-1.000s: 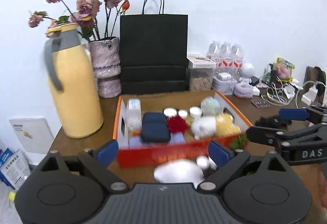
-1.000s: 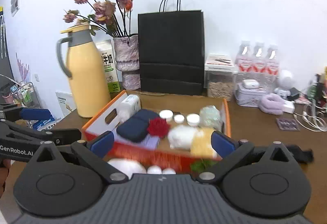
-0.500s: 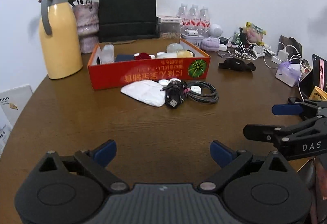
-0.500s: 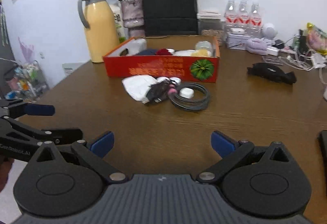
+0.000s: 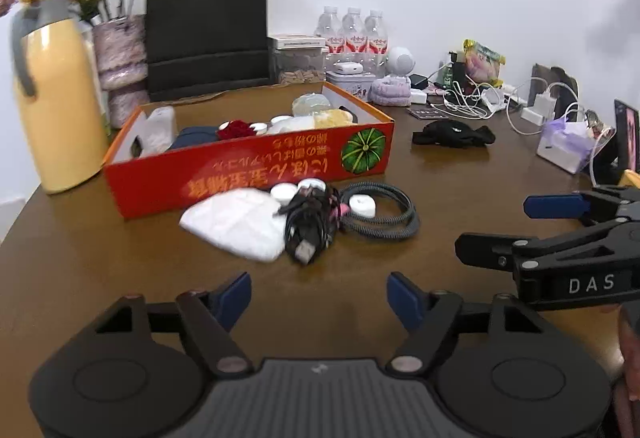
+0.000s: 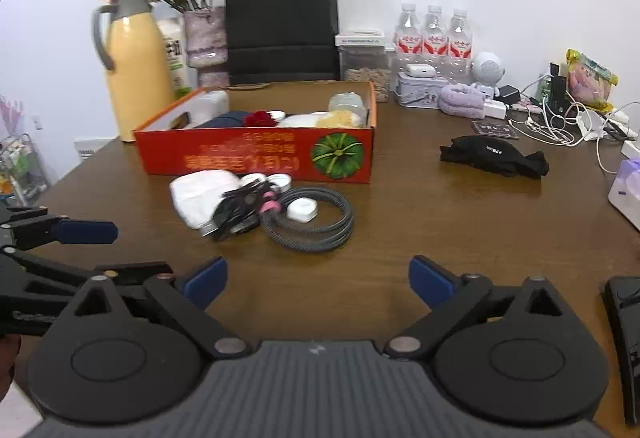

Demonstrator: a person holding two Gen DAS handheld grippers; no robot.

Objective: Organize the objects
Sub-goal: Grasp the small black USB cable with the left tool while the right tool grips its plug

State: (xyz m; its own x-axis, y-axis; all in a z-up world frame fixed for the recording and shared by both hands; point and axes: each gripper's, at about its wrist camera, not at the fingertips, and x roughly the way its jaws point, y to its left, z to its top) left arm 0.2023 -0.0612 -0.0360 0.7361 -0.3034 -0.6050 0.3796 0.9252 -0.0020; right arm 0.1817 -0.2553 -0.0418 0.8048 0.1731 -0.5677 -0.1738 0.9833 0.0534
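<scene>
A: Left gripper [image 5: 319,296]?
B: Jaws apart, just been closing, nothing between; cables [image 5: 308,222] lie ahead of its fingers.
A: Right gripper [image 6: 317,280]?
B: Wide apart, narrowing slightly, empty; box [image 6: 256,154] beyond.

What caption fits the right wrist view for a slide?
Open right gripper faces a red box, with cables and a white pouch before it.

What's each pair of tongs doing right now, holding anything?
Left tongs: open, empty, just been closing.
Right tongs: open, empty, just been closing slightly.
</scene>
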